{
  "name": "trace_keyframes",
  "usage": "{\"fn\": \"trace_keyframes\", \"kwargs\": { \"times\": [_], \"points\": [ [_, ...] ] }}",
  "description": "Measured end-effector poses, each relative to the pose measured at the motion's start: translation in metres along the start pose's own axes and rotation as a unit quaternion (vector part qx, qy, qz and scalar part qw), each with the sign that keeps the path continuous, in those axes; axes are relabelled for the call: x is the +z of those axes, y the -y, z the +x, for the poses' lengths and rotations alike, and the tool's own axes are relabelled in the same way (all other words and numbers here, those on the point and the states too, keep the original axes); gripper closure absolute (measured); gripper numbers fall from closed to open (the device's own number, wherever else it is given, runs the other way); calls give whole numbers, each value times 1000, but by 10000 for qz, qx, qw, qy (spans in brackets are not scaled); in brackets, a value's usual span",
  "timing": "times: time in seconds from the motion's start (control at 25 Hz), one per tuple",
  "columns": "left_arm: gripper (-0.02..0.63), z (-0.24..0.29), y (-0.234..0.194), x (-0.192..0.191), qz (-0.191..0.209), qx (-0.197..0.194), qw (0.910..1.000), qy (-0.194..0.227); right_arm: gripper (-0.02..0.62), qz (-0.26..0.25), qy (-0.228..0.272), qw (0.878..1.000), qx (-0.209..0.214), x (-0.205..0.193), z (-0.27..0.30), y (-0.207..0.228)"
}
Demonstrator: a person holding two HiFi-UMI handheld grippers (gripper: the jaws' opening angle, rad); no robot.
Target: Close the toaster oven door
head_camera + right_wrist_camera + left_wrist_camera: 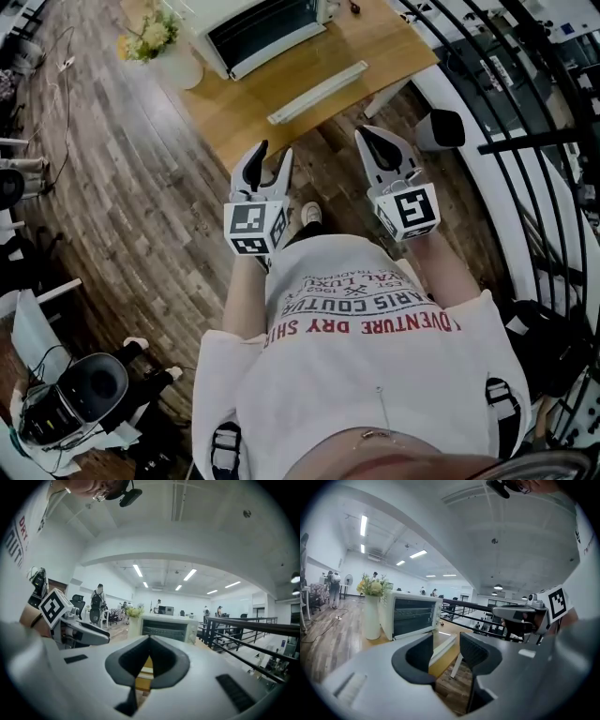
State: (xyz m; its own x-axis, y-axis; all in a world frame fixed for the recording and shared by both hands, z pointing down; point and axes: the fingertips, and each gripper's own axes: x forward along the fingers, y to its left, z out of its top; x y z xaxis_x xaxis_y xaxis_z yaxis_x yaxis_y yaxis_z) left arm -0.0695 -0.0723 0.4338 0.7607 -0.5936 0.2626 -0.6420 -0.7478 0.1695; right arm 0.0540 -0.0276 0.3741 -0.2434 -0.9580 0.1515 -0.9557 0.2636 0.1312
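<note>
The white toaster oven (267,28) stands at the far end of a wooden table (234,108), ahead of both grippers. Its dark glass door sits upright against the front and looks closed in the left gripper view (411,616) and the right gripper view (168,627). My left gripper (275,155) hovers over the floor just short of the table's near edge, jaws open and empty (446,648). To its right, my right gripper (370,139) is held at the same height, its jaws shut on nothing and meeting at the tips (149,641). Neither gripper touches the oven.
A long white bar (319,91) lies on the table in front of the oven. A white vase of flowers (159,47) stands left of the oven. A black railing (525,103) runs along the right. A chair and gear (75,394) sit at lower left.
</note>
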Motion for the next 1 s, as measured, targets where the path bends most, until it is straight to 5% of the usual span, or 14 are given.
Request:
{"fn": "trace_keyframes", "kwargs": {
  "times": [0.48, 1.0],
  "points": [
    [437, 58, -53, -46, -564, 729, 9943, -542, 606, 5, -295, 9937, 1080, -33, 97, 26],
    [437, 109, -67, -140, -1503, 2152, 9607, -903, 606, 76, -778, 9607, 2662, -115, 144, 48]
  ]
}}
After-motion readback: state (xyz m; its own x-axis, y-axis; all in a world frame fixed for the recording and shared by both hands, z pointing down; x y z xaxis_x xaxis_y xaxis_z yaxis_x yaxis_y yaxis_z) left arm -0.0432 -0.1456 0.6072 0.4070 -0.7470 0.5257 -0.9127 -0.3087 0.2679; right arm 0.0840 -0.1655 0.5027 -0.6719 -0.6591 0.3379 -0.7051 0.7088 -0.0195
